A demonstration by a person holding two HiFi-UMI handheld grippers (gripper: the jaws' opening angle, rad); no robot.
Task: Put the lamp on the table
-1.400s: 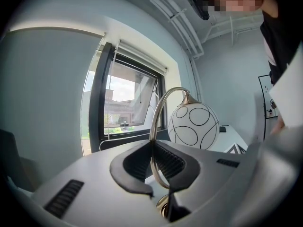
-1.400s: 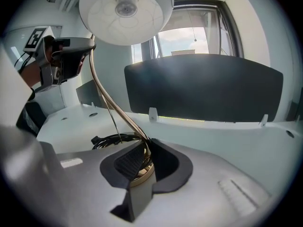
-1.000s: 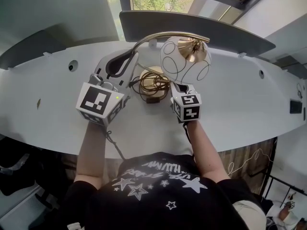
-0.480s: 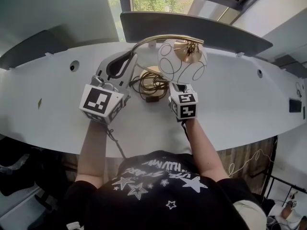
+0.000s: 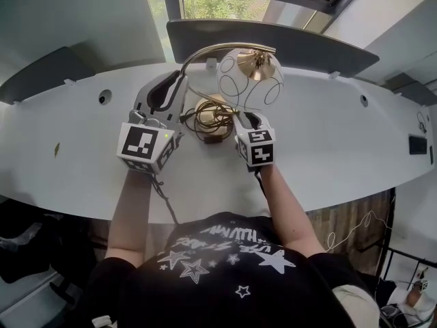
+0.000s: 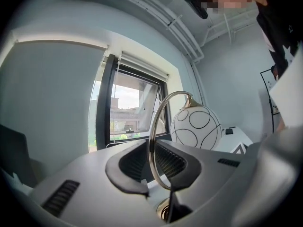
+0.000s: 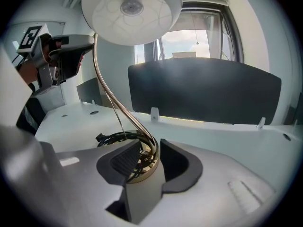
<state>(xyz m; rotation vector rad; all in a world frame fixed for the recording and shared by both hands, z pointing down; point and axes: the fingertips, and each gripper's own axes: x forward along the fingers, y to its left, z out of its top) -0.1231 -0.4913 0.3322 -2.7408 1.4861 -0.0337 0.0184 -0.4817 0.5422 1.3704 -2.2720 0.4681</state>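
The lamp stands on the white table (image 5: pixel 341 142). It has a round brass base (image 5: pixel 212 115) with a coiled cord, an arched brass stem (image 5: pixel 205 53) and a white globe shade (image 5: pixel 249 77) with black rings. My left gripper (image 5: pixel 174 87) points level with the stem (image 6: pixel 152 141) between its pads. Its jaws have just been opening, and a thin gap shows beside the stem. My right gripper (image 5: pixel 244 118) angles down at the base (image 7: pixel 142 174). Its jaws have just been opening too, and they stand apart around the base's rim without pressing on it.
A dark curved panel (image 5: pixel 273 43) runs along the table's far edge, with a window behind it. The table has small round holes (image 5: pixel 104 98). The coiled black cord (image 7: pixel 118 138) lies on the base. A small dark object (image 5: pixel 416 144) sits at the far right.
The globe, the stem and both grippers sit slightly further left and higher in the head view. The lamp's base stays on the table.
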